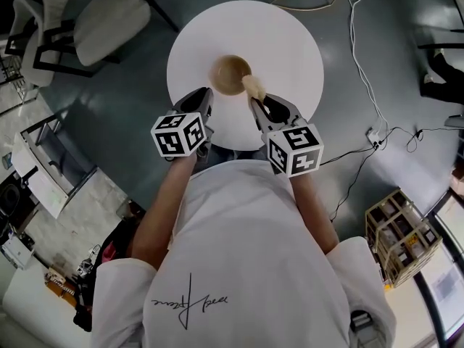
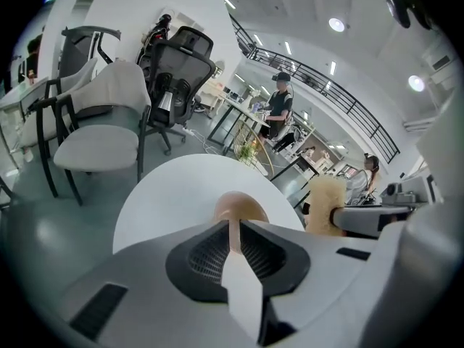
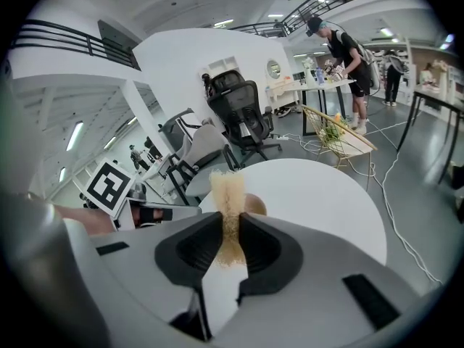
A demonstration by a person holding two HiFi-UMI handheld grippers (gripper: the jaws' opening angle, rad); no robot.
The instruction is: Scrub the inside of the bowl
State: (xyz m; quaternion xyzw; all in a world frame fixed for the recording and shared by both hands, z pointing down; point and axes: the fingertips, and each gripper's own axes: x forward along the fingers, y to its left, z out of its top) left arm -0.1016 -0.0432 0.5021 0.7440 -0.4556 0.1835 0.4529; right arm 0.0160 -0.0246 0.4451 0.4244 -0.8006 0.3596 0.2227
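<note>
- Bowl, tan, sits on a round white worktop.
- Left claw, jaws narrowly apart, is empty beside it.
- Right claw clamps a fuzzy scrubber.

The table and bowl are being viewed steeply from overhead by the head camera, and are being looked across, low and close, from the near edge by both gripper cameras.

I've got a round white table on grey floor; 1 tan bowl sits upright on it, approx. 9 o'clock of ctr.
</note>
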